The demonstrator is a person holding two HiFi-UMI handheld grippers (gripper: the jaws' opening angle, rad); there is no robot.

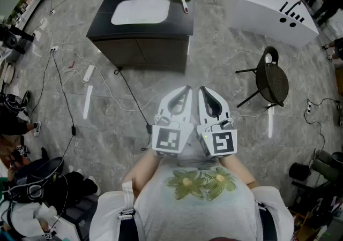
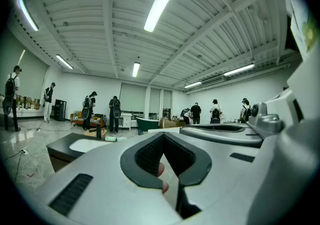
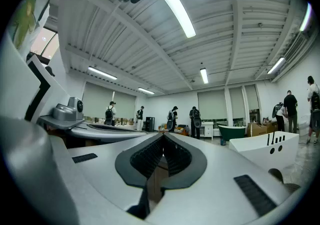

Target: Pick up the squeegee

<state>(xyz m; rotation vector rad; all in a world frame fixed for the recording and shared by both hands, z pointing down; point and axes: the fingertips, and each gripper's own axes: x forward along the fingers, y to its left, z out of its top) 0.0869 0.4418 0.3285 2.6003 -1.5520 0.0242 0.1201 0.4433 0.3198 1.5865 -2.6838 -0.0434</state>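
Note:
The squeegee (image 1: 183, 0), pale head and dark handle, lies on the right end of the black vanity counter (image 1: 102, 16), next to the white sink (image 1: 139, 12) and far ahead of me. Both grippers are held close to my chest, side by side and pointing at the vanity. My left gripper (image 1: 187, 90) is shut with nothing between its jaws; in its own view the tips (image 2: 162, 135) meet in front of the vanity (image 2: 62, 145). My right gripper (image 1: 202, 90) is shut and empty too, its tips (image 3: 162, 136) touching.
A white bathtub (image 1: 268, 7) stands at the back right. A black chair (image 1: 270, 80) is on the right, between me and it. Cables (image 1: 61, 87) and power strips trail over the grey floor at left. Bags (image 1: 37, 181) lie at lower left. People stand round the room's edges.

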